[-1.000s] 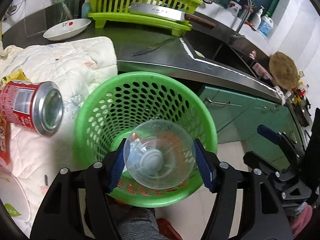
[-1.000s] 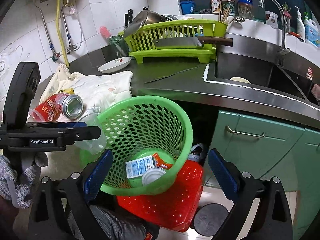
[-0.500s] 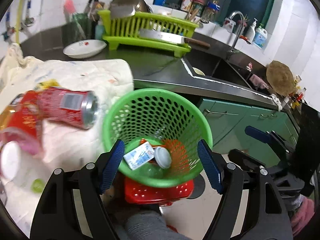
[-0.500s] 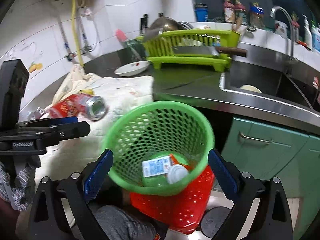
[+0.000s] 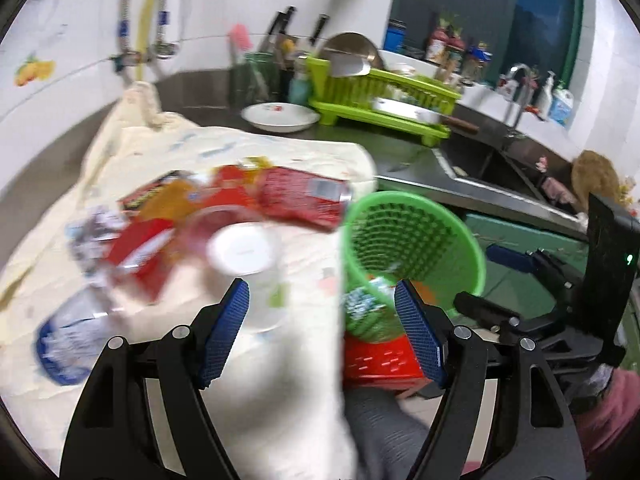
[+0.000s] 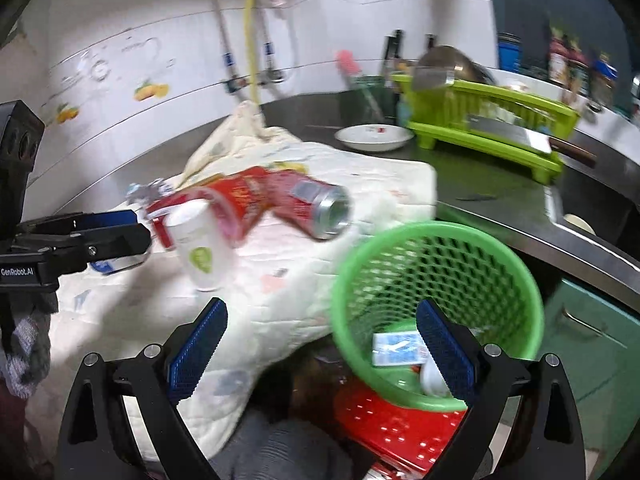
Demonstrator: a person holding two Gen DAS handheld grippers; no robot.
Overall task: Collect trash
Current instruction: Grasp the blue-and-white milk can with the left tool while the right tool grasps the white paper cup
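A green mesh basket [image 5: 416,240] [image 6: 440,280] stands on a red crate [image 6: 392,420] beside the counter, with a small carton [image 6: 400,348] and a white lid inside. On the quilted cloth [image 6: 360,184] lie a red can [image 5: 308,196] [image 6: 312,200], a white paper cup [image 5: 248,264] [image 6: 200,244], red wrappers [image 5: 148,240] and a crumpled blue-labelled bottle [image 5: 64,336]. My left gripper [image 5: 320,292] is open and empty, hanging just short of the paper cup. My right gripper [image 6: 320,308] is open and empty, between the cloth's edge and the basket.
A lime dish rack [image 6: 492,120] with a cleaver [image 6: 508,134] stands at the back of the dark counter, a white bowl [image 6: 374,136] beside it. The sink [image 5: 492,164] is on the right, green cabinet doors [image 6: 592,344] below. Pipes run up the tiled wall.
The clear plastic cup left my left gripper and dropped into the basket. Both grippers then swung left and rose, from over the basket toward the trash on the cloth.
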